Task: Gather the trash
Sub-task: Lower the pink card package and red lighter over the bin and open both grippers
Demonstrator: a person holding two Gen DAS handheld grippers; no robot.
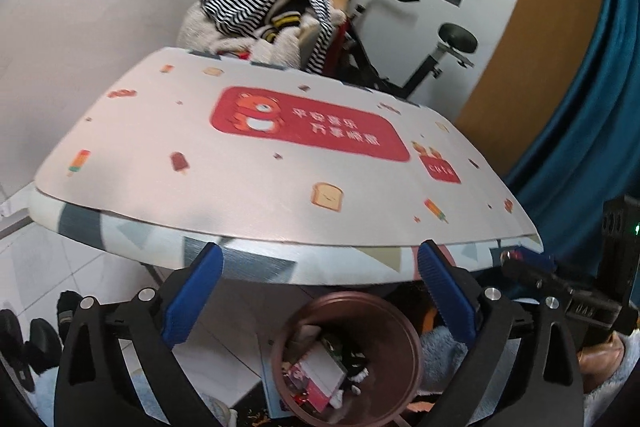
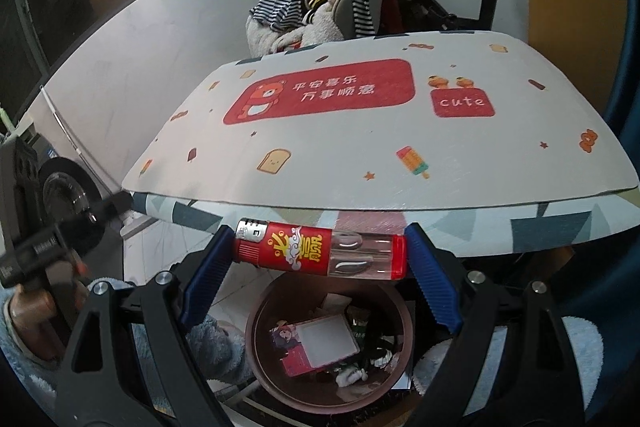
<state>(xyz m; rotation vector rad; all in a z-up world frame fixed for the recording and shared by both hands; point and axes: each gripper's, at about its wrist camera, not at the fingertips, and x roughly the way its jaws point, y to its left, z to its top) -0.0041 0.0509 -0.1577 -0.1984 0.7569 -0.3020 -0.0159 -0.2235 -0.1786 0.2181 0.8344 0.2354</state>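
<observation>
A red lighter (image 2: pixel 320 250) with a clear end lies crosswise between the blue pads of my right gripper (image 2: pixel 318 247), which is shut on it lengthwise, above a brown round bin (image 2: pixel 394 377). The bin holds a red-and-white box (image 2: pixel 316 345) and other scraps. In the left wrist view the same bin (image 1: pixel 408 347) sits on the floor below the table edge. My left gripper (image 1: pixel 318 261) stands open above it with nothing between its blue pads. The other hand-held gripper (image 1: pixel 560 287) shows at the right.
A table (image 1: pixel 120 227) with a white patterned mat (image 2: pixel 480 155) fills the middle of both views. Behind it stand a chair heaped with striped clothes (image 1: pixel 264 11) and an exercise bike (image 1: pixel 400 27). Shoes (image 1: pixel 36 343) lie on the tiled floor at the left. A blue curtain (image 1: pixel 592 107) hangs on the right.
</observation>
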